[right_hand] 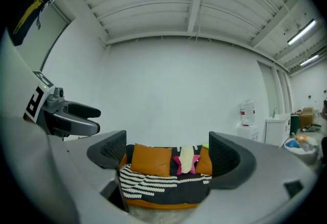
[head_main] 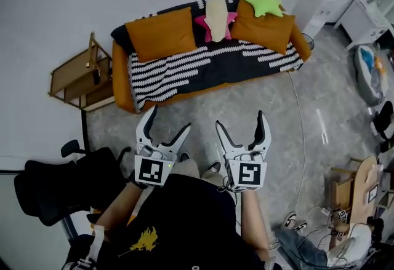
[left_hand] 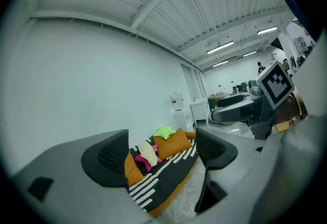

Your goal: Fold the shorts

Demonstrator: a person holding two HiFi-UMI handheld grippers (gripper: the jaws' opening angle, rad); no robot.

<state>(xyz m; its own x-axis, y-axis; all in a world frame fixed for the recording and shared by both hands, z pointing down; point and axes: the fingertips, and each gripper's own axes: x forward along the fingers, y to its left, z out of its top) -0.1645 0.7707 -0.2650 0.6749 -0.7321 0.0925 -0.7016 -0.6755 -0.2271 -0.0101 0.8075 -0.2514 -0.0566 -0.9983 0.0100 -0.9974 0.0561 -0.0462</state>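
Closest in, the left gripper [head_main: 170, 118] and the right gripper [head_main: 241, 119] are held side by side over the grey floor [head_main: 320, 87]. Each has its jaws spread wide with nothing between them. Both point toward an orange sofa [head_main: 120, 81] against the white wall. A black-and-white striped cover [head_main: 184, 69] lies over it, with two orange cushions [head_main: 161, 34], a pink star [head_main: 202, 21] and a green star [head_main: 263, 1] along the back. I cannot pick out the shorts in any view.
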